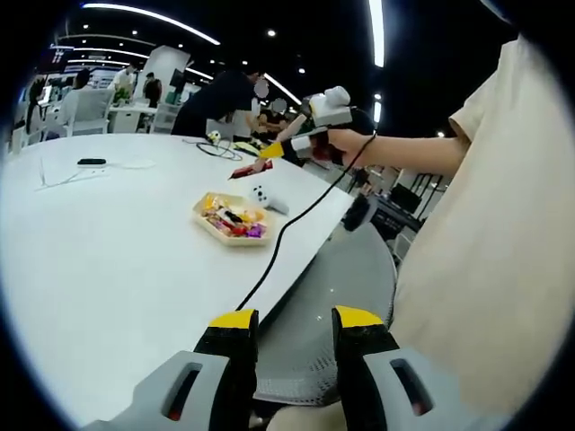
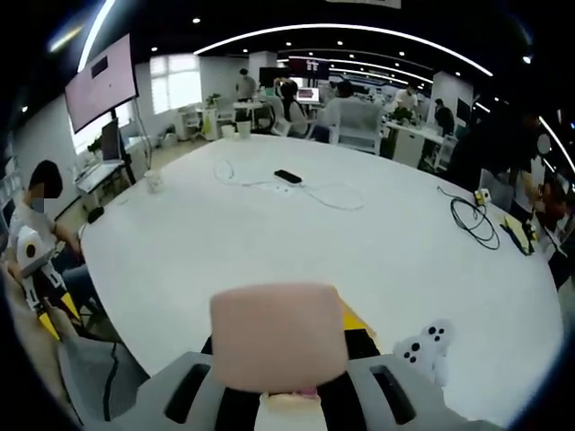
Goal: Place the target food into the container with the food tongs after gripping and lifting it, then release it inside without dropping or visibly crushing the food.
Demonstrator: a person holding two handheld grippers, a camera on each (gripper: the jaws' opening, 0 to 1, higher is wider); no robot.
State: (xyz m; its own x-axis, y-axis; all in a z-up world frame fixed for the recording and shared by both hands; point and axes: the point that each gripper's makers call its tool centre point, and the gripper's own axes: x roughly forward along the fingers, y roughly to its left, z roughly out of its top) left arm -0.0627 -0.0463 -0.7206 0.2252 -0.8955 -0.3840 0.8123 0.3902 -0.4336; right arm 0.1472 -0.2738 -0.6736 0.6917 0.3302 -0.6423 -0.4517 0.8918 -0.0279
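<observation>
Hovering right gripper (image 1: 274,151) — raised above tray (image 1: 214,225)

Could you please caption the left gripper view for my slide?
Left tool open over the white table's edge, facing a tray of wrapped snacks.

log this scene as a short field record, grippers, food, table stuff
surface: round white table
food tray: shallow tray of colourful wrapped snacks near the table edge
left gripper: open, holding nothing, low at the table edge
right gripper: raised above the table, past the tray
held item: pinkish block right in front of the right gripper view; grip on it unclear
other items: white game controller beside the tray; black phone with white cable; coiled black cable
background: people seated at office desks
</observation>
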